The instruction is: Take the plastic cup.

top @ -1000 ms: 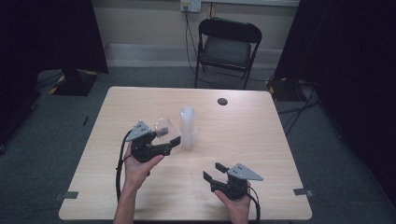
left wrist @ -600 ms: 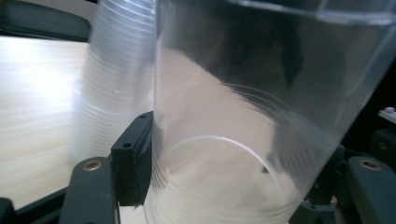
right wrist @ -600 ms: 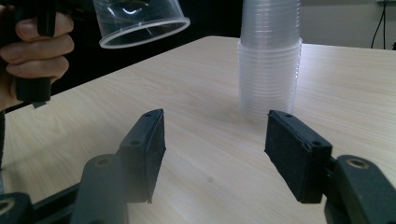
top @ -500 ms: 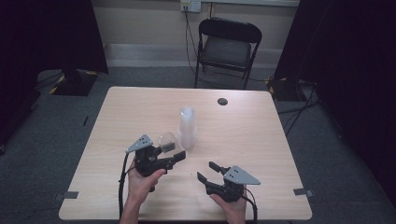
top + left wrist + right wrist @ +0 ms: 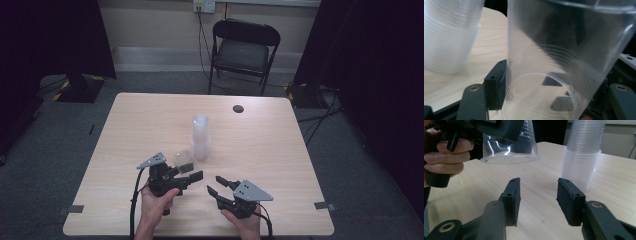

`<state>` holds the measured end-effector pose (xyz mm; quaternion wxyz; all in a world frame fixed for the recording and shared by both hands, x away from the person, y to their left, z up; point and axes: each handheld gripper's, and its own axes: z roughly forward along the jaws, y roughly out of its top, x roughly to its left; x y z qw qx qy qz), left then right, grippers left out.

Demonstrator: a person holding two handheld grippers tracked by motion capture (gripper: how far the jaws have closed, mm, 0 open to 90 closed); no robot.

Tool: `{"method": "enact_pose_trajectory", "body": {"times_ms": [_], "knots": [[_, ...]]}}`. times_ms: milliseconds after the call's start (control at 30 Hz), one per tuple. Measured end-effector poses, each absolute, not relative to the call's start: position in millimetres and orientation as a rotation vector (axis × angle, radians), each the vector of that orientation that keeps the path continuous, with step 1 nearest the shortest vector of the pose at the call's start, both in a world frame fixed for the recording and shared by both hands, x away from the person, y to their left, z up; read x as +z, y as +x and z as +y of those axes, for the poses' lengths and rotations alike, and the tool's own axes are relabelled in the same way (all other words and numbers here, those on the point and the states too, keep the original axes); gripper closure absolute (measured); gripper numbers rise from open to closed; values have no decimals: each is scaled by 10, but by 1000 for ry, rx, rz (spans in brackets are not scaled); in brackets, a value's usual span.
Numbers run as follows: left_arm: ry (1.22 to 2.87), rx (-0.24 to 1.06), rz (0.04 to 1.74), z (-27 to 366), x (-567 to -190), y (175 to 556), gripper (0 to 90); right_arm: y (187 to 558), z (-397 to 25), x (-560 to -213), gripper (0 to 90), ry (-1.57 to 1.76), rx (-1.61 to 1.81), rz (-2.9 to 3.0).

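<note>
— Since the earlier frame, what has moved?

— Both grippers have come nearer to me, toward the bottom of the high view. My left gripper has carried the single clear plastic cup away from the tall stack of clear plastic cups, which stands mid-frame on the pale wooden table.

— Is the cup held?

— Yes. In the left gripper view its jaws press on both sides of the clear cup, the stack blurred at upper left. In the right gripper view the cup hangs mouth-down at upper left, clear of the tabletop.

— And the other?

— My right gripper sits at lower centre, jaws spread with nothing between them. The stack is at upper right of its own view.
</note>
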<state>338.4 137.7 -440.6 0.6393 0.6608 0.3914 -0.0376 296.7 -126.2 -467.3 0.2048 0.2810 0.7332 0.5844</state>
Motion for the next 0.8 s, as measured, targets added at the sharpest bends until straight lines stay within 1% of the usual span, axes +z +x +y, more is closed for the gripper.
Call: {"method": "enact_pose_trajectory", "body": {"times_ms": [133,233,400,800], "knots": [[1535,-85,909,1367,-4444,3351,345,2950,-1234,-4666,565,741,1645,2039],[1506,-127,908,1374,-4485,3360,355,2944,-1207,-4639,572,720,1683,2020],[1493,-144,914,1397,-4483,3360,360,2937,-1152,-4643,593,655,1686,2002],[1421,-293,878,1291,-4526,3389,360,2984,-1126,-4678,609,585,1744,1885]]}}
